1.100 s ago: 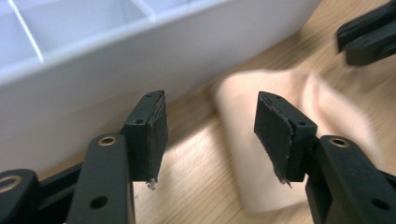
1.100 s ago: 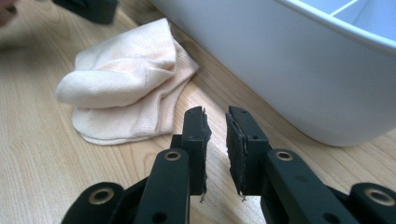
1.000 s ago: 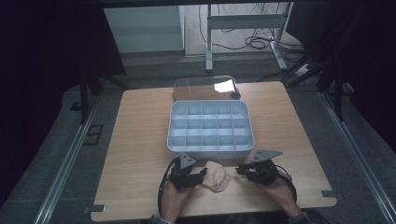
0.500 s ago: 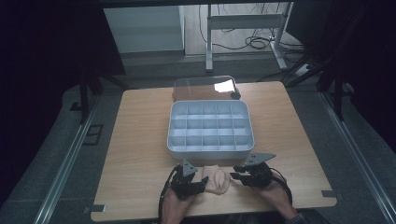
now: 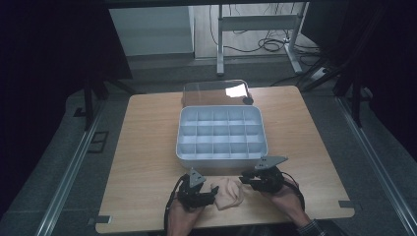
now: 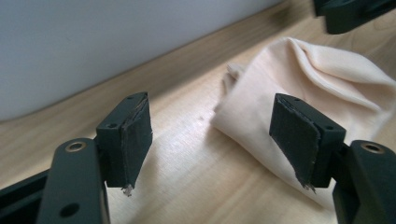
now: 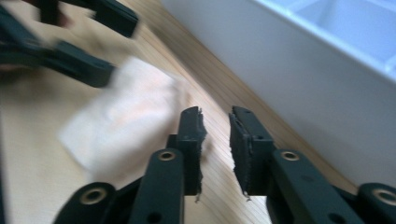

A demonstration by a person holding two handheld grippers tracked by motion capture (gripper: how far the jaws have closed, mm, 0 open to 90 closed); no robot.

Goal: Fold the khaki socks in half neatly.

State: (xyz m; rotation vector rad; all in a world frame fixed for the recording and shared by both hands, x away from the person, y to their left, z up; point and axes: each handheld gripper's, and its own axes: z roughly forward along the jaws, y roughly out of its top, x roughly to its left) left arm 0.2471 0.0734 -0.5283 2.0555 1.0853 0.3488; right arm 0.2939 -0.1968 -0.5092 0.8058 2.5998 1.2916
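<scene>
A crumpled beige cloth (image 5: 230, 192) lies on the wooden table (image 5: 147, 162) near its front edge, between my two grippers. My left gripper (image 5: 211, 192) sits at the cloth's left side. Its jaws (image 6: 212, 140) stand wide apart and have just been opening. The cloth (image 6: 327, 79) reaches in by the right pad (image 6: 294, 140), and no pad presses on it. My right gripper (image 5: 246, 180) is at the cloth's right end. Its jaws (image 7: 217, 135) have just been closing to a narrow gap with only bare wood between them. The cloth (image 7: 126, 112) lies to their left.
A white compartment box (image 5: 221, 133) stands just beyond the grippers, its near wall (image 7: 303, 70) close to the right gripper. A clear lid (image 5: 214, 92) lies behind the box. Bare table stretches to the left and right of the box.
Both hands have stayed almost in place at the table's front edge, with the cloth still lying between them.
</scene>
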